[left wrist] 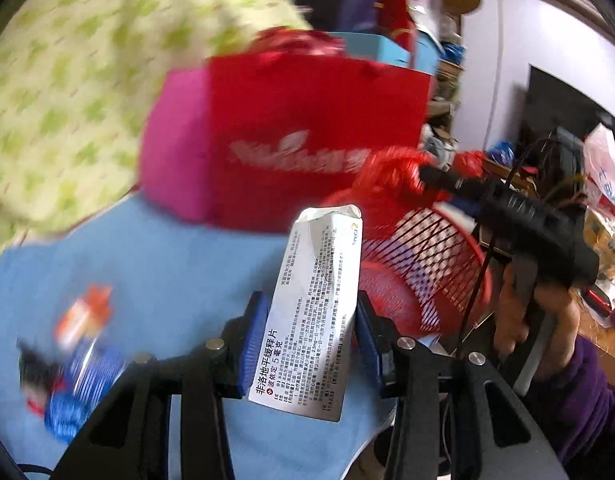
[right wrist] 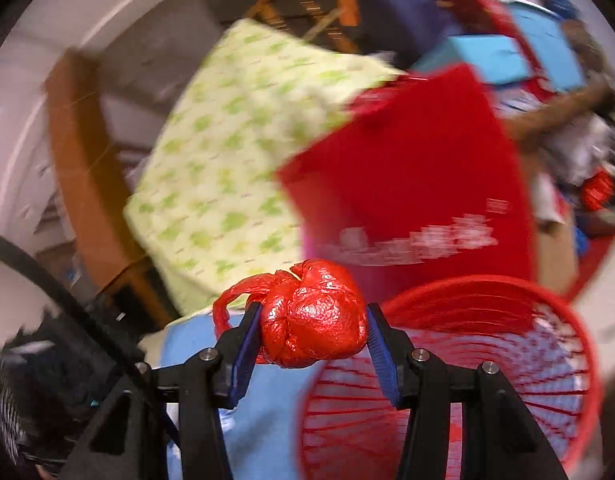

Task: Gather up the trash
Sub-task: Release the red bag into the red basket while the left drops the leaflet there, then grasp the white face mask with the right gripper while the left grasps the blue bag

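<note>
Currently: left gripper pinches white medicine box, upright between blue pads, above blue cloth. Right gripper pinches knotted red bag, just beside red mesh basket; basket lies right of cloth. Behind: red box, green-patterned cushion. Blurred blue-orange item lies on cloth, lower left; what it is, cannot tell.
</note>
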### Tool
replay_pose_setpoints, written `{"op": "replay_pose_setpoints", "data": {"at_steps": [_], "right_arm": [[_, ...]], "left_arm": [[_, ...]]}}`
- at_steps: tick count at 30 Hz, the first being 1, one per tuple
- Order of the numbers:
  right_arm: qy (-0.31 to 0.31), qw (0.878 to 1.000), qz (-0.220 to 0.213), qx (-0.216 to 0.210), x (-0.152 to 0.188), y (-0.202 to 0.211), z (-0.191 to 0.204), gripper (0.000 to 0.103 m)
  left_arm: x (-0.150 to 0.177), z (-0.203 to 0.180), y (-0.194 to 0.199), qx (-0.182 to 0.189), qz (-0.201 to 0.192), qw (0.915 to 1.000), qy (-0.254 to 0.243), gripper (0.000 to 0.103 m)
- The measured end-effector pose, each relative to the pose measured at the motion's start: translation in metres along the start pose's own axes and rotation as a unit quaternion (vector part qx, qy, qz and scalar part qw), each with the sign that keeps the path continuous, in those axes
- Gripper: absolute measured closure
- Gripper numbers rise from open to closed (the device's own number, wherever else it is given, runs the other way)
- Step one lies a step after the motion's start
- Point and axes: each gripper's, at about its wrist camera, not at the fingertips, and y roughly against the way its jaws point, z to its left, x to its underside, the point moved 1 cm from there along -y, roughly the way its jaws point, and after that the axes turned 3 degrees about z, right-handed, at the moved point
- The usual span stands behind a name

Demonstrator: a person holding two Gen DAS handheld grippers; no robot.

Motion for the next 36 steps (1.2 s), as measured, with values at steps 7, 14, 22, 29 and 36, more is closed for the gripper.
{"op": "replay_pose_setpoints", "data": {"at_steps": [7,14,22,29,36], "right_arm": [[-0.120,0.993,-0.004,0.024,-0.010,0.015,-0.073,0.035],[-0.121,0.992,-0.027,0.002,-0.013,0.022,-0.071,0.018],[0.030,0.991,-0.067,-0.108,0.001,0.021,0.039,0.018],[0.096,0.972,0.099,-0.189,0.062,-0.054,0.130,0.018],[0.058,0.925,0.338,-0.165,0.174,-0.171,0.181,0.018]], "left_arm": [[-0.034,-0.032,-0.061,0.024,0.037,0.9990,-0.009,0.041],[-0.019,-0.014,-0.038,-0.004,0.016,0.9994,0.029,0.034],[0.083,0.091,0.047,-0.150,0.018,0.9823,0.110,0.032],[0.190,0.199,0.105,-0.272,0.062,0.9292,0.242,0.032],[0.235,0.240,0.115,-0.283,0.049,0.9024,0.321,0.032]]}}
